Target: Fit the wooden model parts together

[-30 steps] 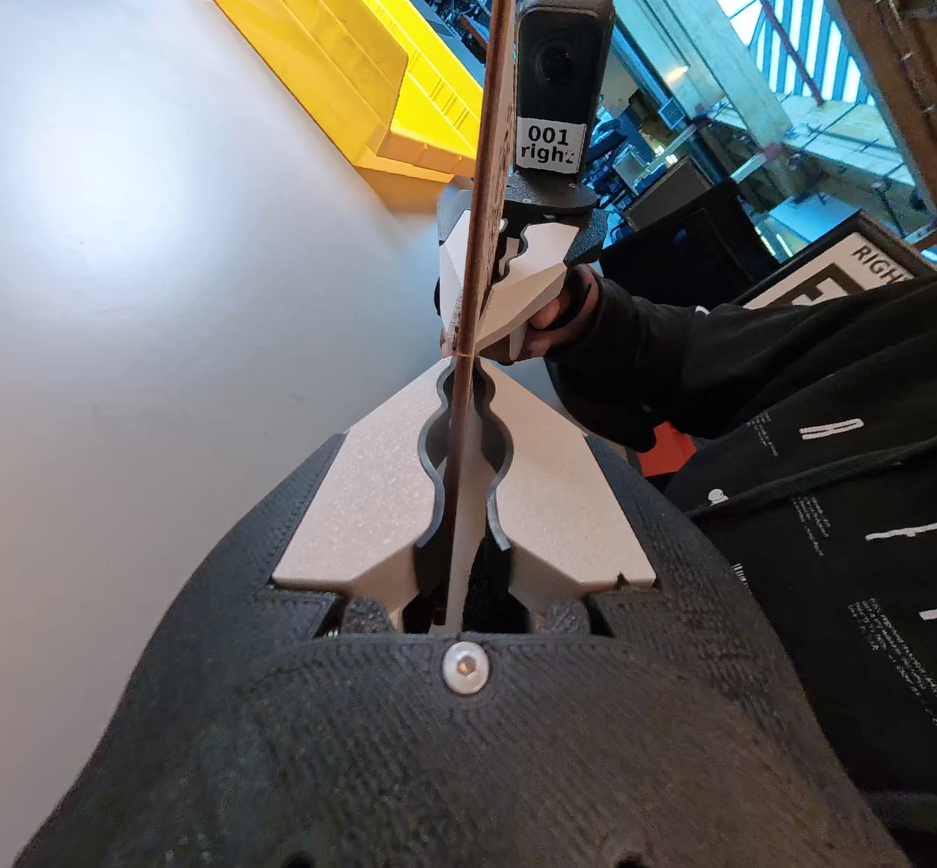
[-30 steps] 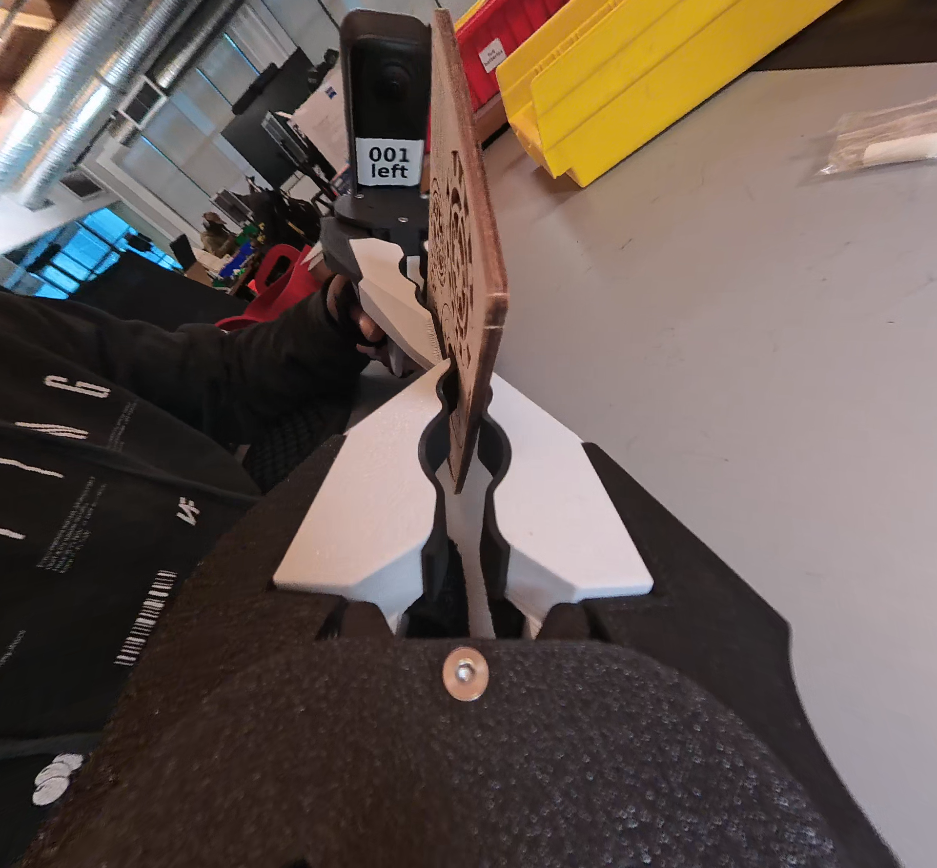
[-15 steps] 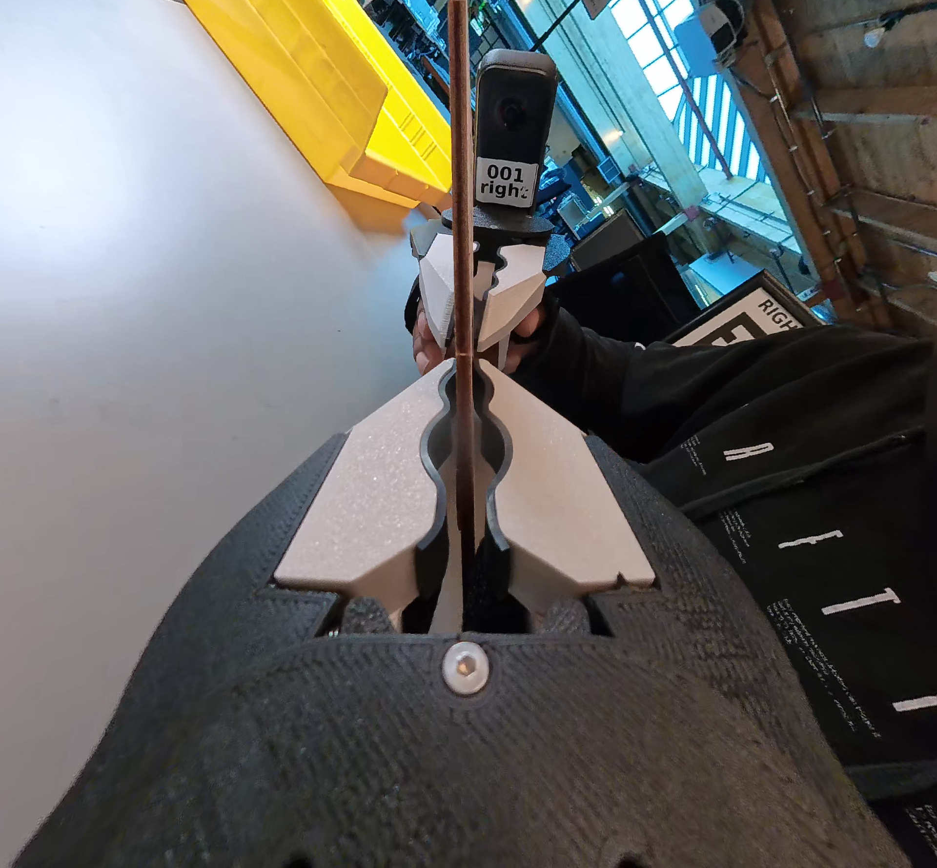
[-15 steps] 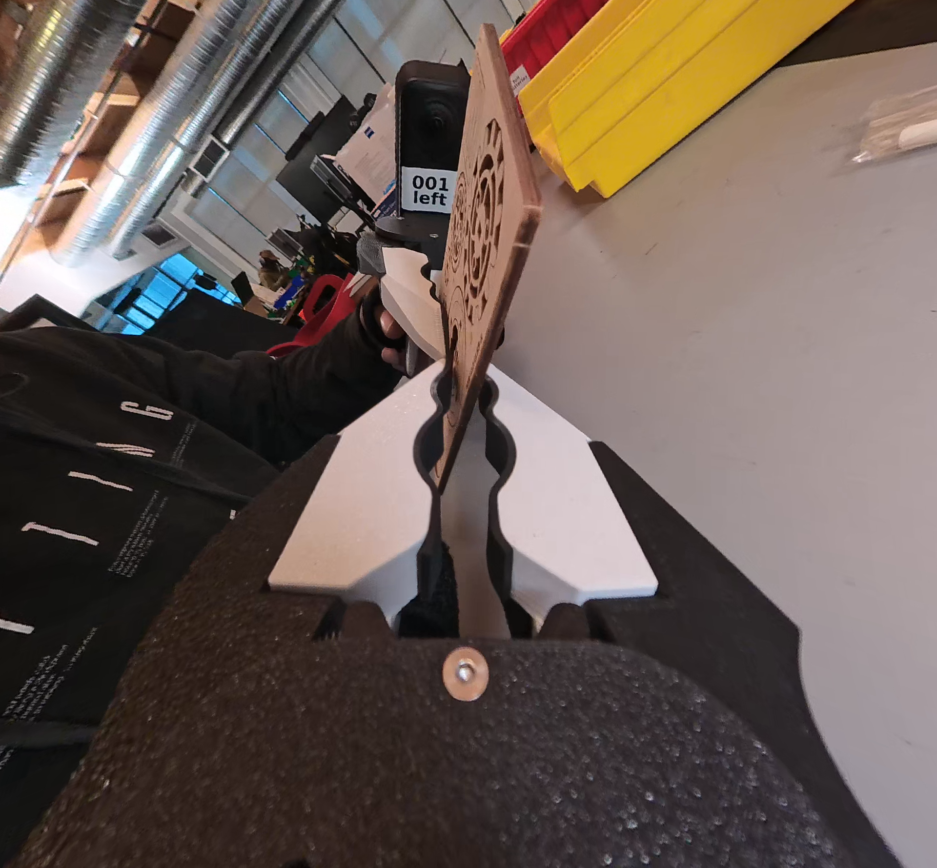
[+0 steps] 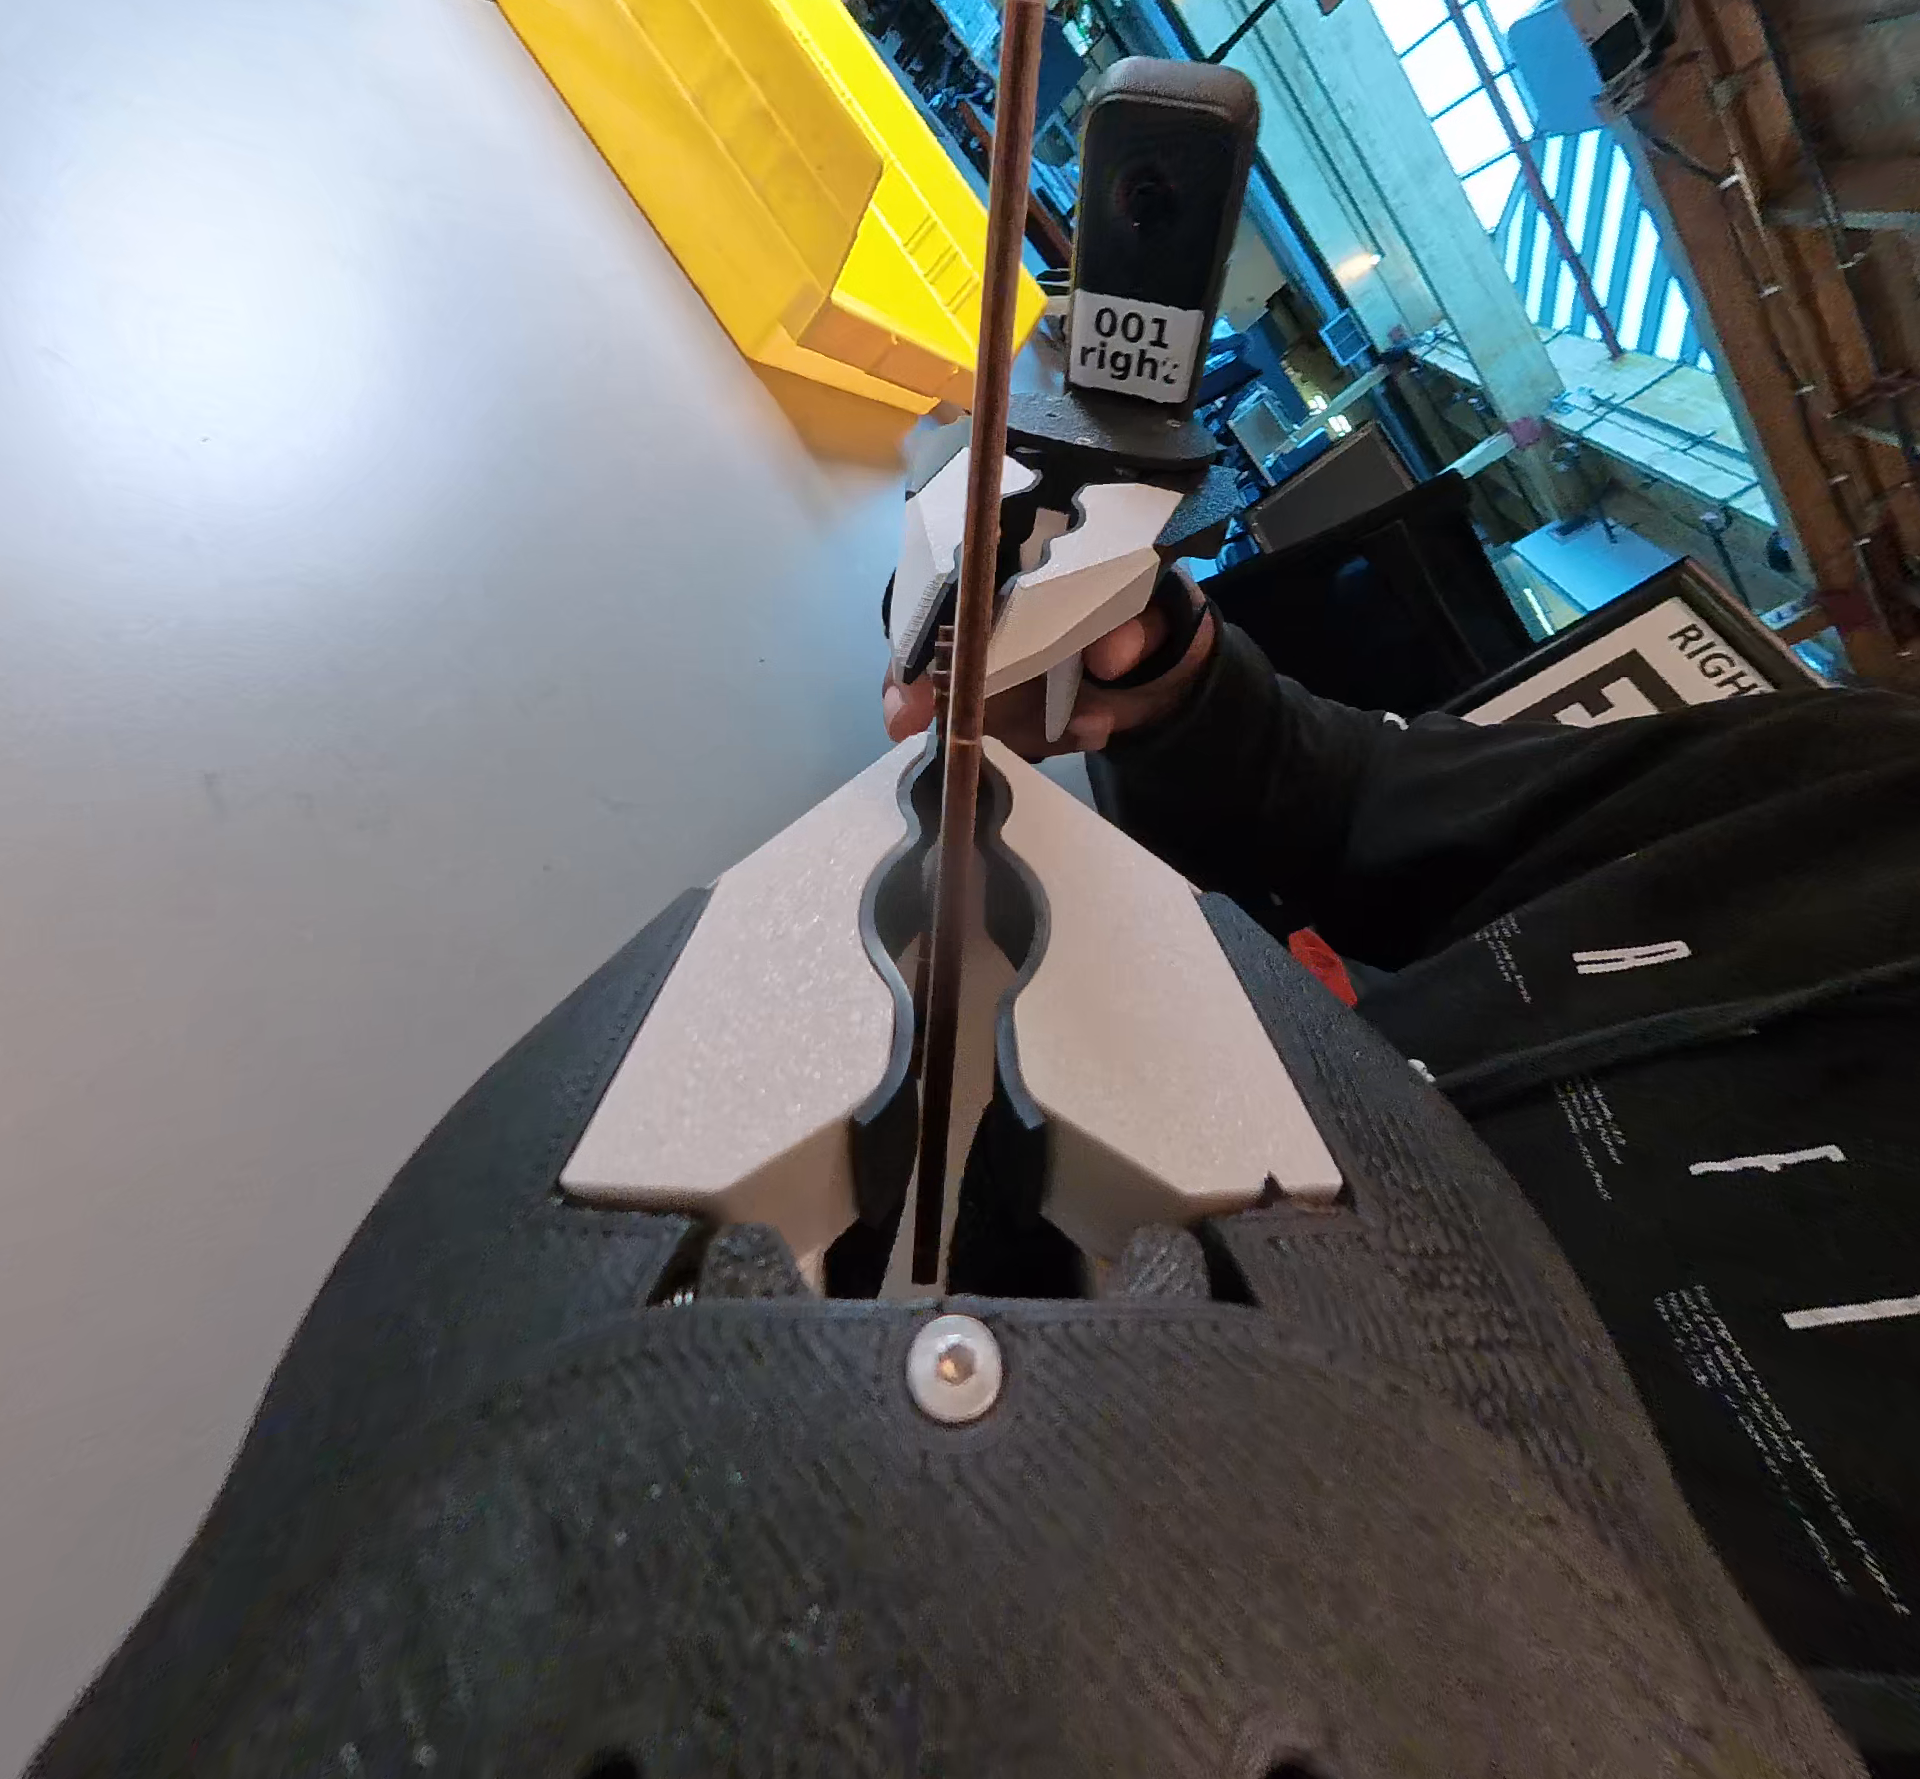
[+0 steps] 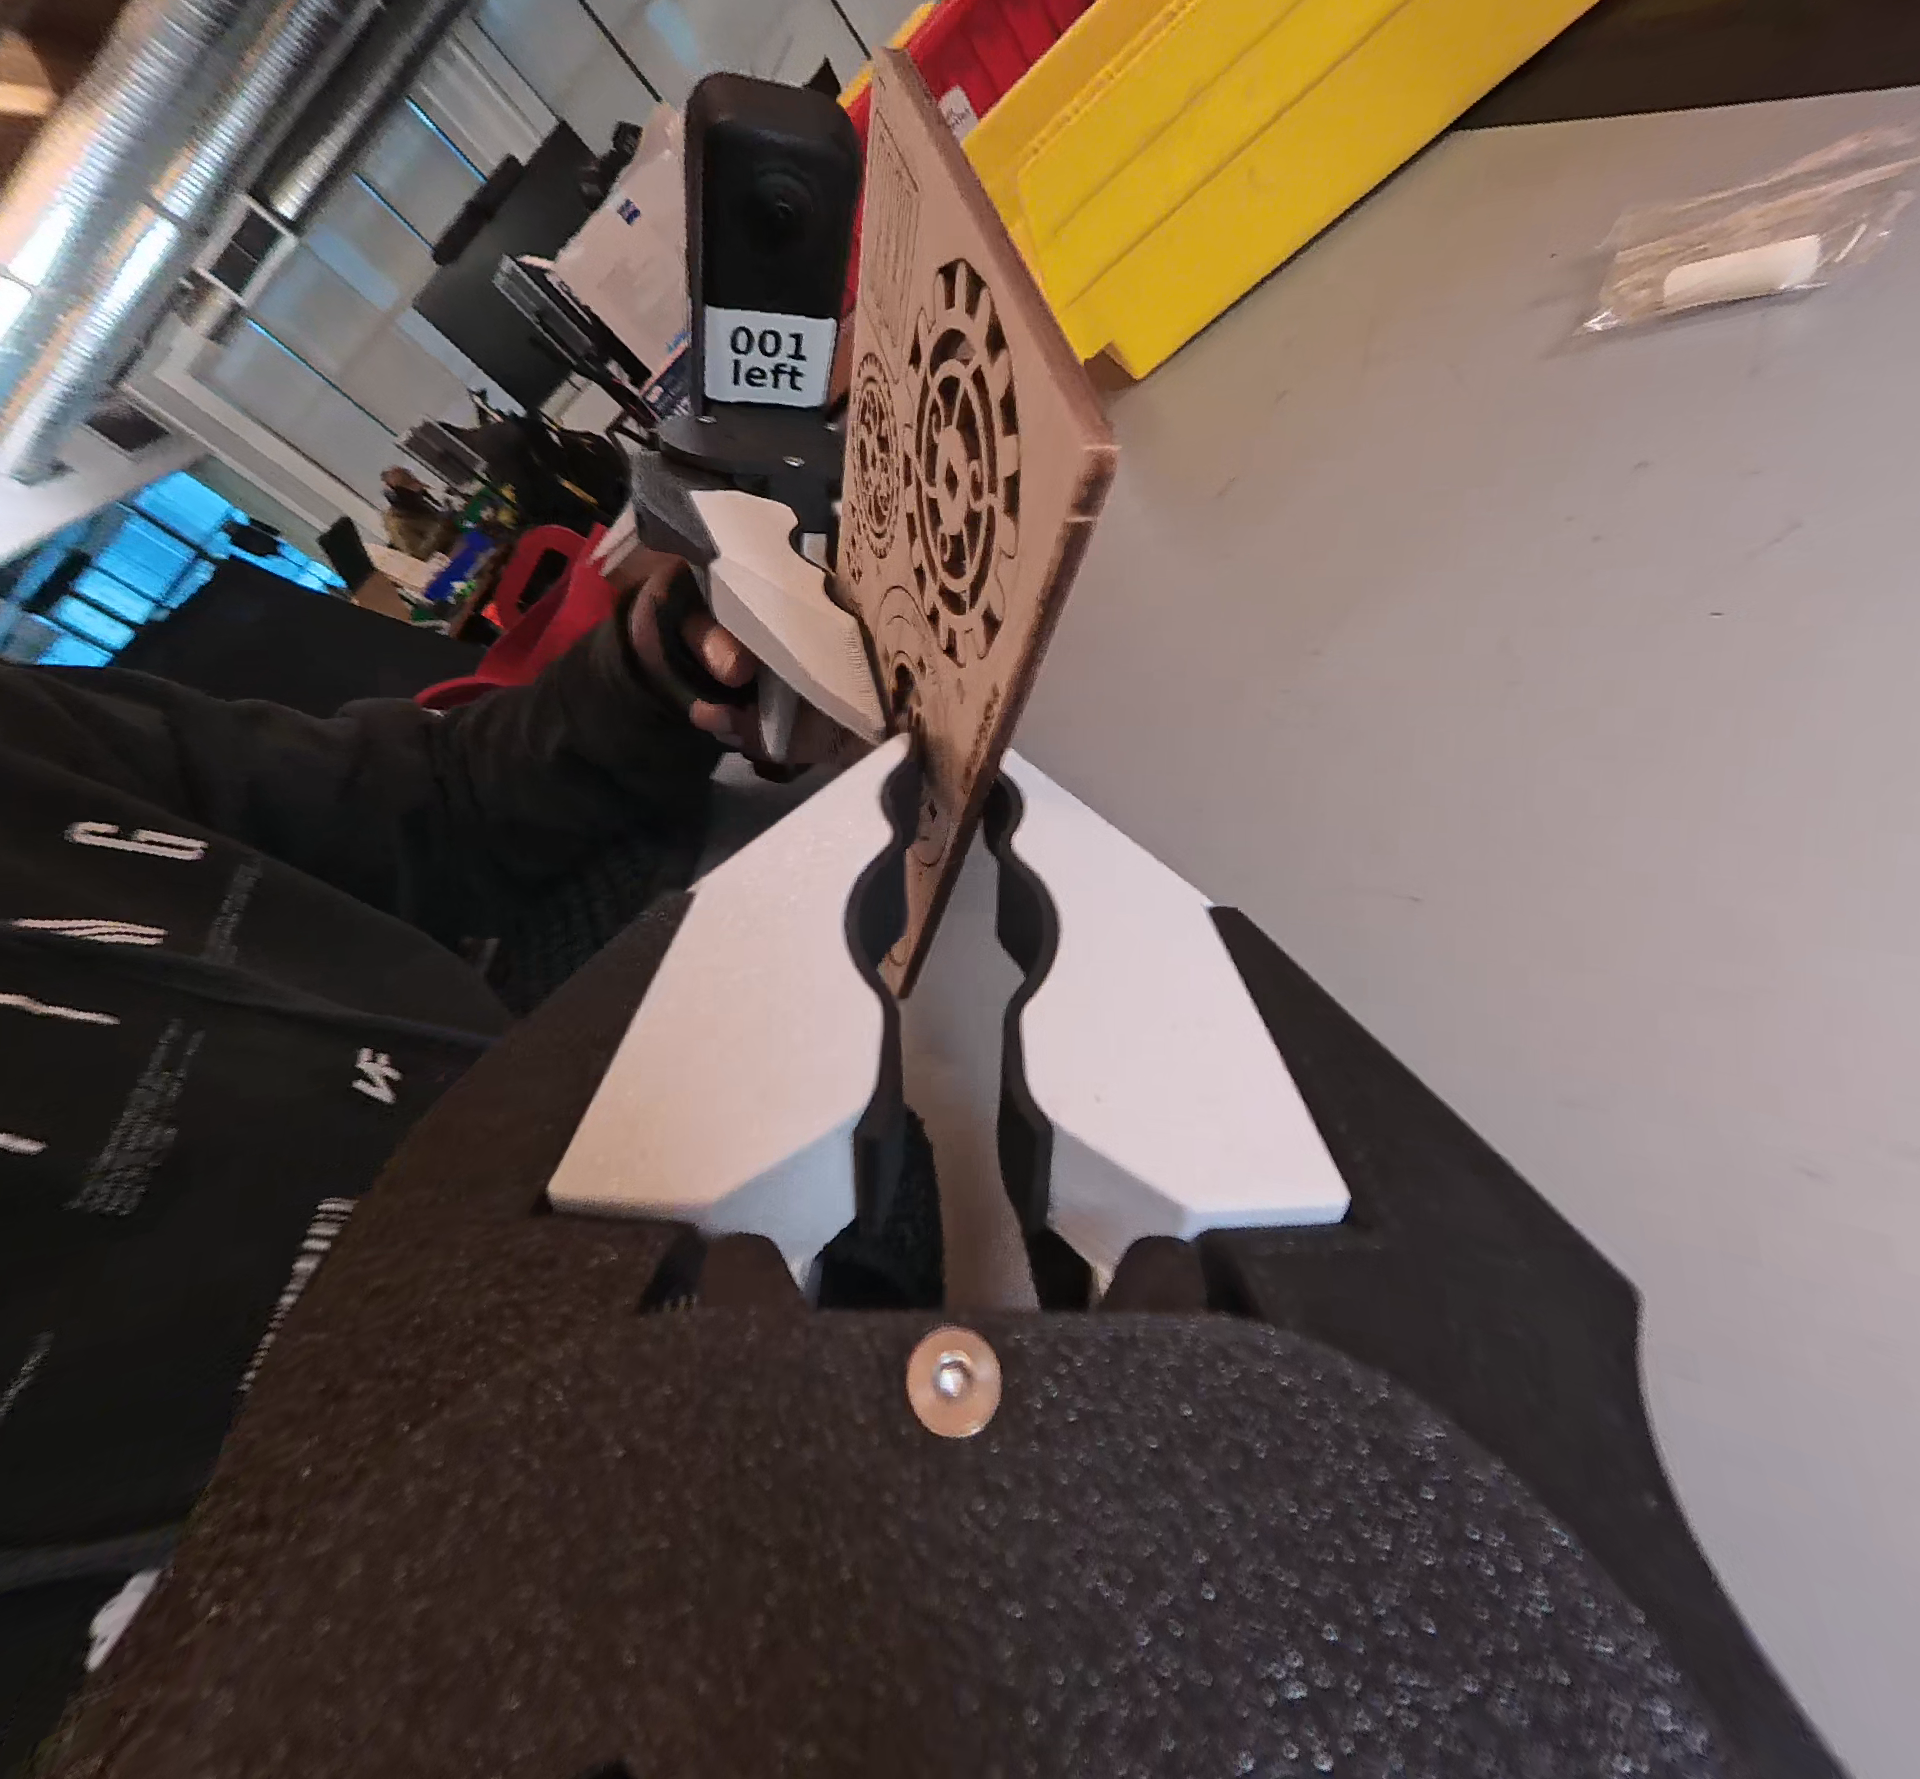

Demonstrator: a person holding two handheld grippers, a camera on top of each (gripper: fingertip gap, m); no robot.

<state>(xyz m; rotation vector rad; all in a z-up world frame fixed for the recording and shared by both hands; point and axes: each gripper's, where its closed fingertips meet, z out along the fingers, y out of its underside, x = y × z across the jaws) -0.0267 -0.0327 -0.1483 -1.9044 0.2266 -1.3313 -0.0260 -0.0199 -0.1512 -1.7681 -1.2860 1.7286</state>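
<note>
Right now both claws are clamped on one thin wooden sheet, held in the air above a grey table, so the step in hand looks like steadying the sheet before any part is freed or joined. Nearest in the left wrist view, the left claw (image 5: 951, 773) has its two pale fingers (image 5: 790, 981) closed almost together, and the wooden sheet (image 5: 992, 327) runs edge-on straight down the narrow gap between them, rising well beyond the tips. Just past those tips, the right claw (image 5: 1003, 607) faces back toward the camera and pinches the same sheet, with a hand wrapped round its handle. In the right wrist view, the right claw (image 6: 951, 779) is open only as far as the sheet's thickness, and a corner of the wooden sheet (image 6: 966, 441) sits tilted between its tips, the flat face showing cut-out gear shapes. Immediately beyond, the left claw (image 6: 831, 649) grips the sheet's far side. Farther off to the right lies the table (image 6: 1455, 690), with a small clear bag (image 6: 1745, 264) resting on it, and beyond that a row of yellow bins (image 6: 1299, 119). No second loose part is visible, so fitting has seemingly not begun. The next move probably calls for one claw to keep a firm hold while the other lets go and regrips a single piece, gently, since the sheet looks thin and could snap.
</note>
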